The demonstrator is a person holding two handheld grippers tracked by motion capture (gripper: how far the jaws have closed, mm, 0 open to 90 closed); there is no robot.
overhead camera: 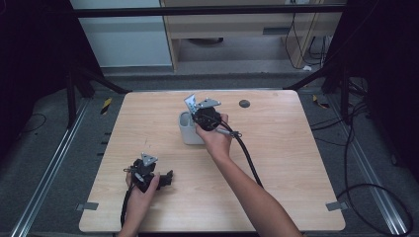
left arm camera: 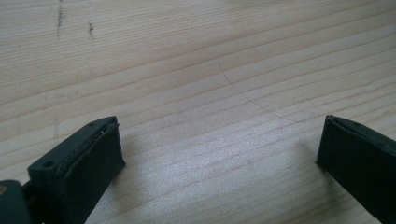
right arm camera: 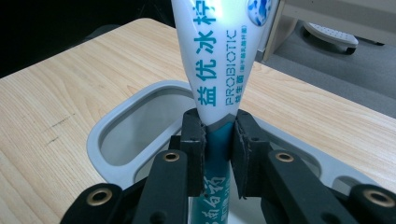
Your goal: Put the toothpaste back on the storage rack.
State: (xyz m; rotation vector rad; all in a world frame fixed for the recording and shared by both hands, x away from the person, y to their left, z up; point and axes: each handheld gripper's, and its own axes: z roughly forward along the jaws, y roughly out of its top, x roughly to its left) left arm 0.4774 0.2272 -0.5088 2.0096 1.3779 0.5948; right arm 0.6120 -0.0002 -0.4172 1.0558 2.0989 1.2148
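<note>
The right gripper (right arm camera: 219,154) is clamped on a toothpaste tube (right arm camera: 219,70), its jaws pinching the narrower teal-and-white part so that the tube stands nearly upright, directly above the opening of a grey holder (right arm camera: 109,128); held this way, the tube appears lined up to go down into one of the holder's compartments, or to come up out of it. In the high view the holder (overhead camera: 187,129) stands near the middle of the table (overhead camera: 276,163), somewhat toward the far edge, with the right gripper (overhead camera: 205,116) touching or just above its right side. The right forearm reaches diagonally from the near edge, the hand (overhead camera: 216,137) wrapped round the gripper body and the cable trailing back toward the near right corner. The left gripper (overhead camera: 165,178) rests low near the near left corner, jaws wide apart over bare wood, holding nothing, the hand (overhead camera: 143,190) apparently parked out of the way.
</note>
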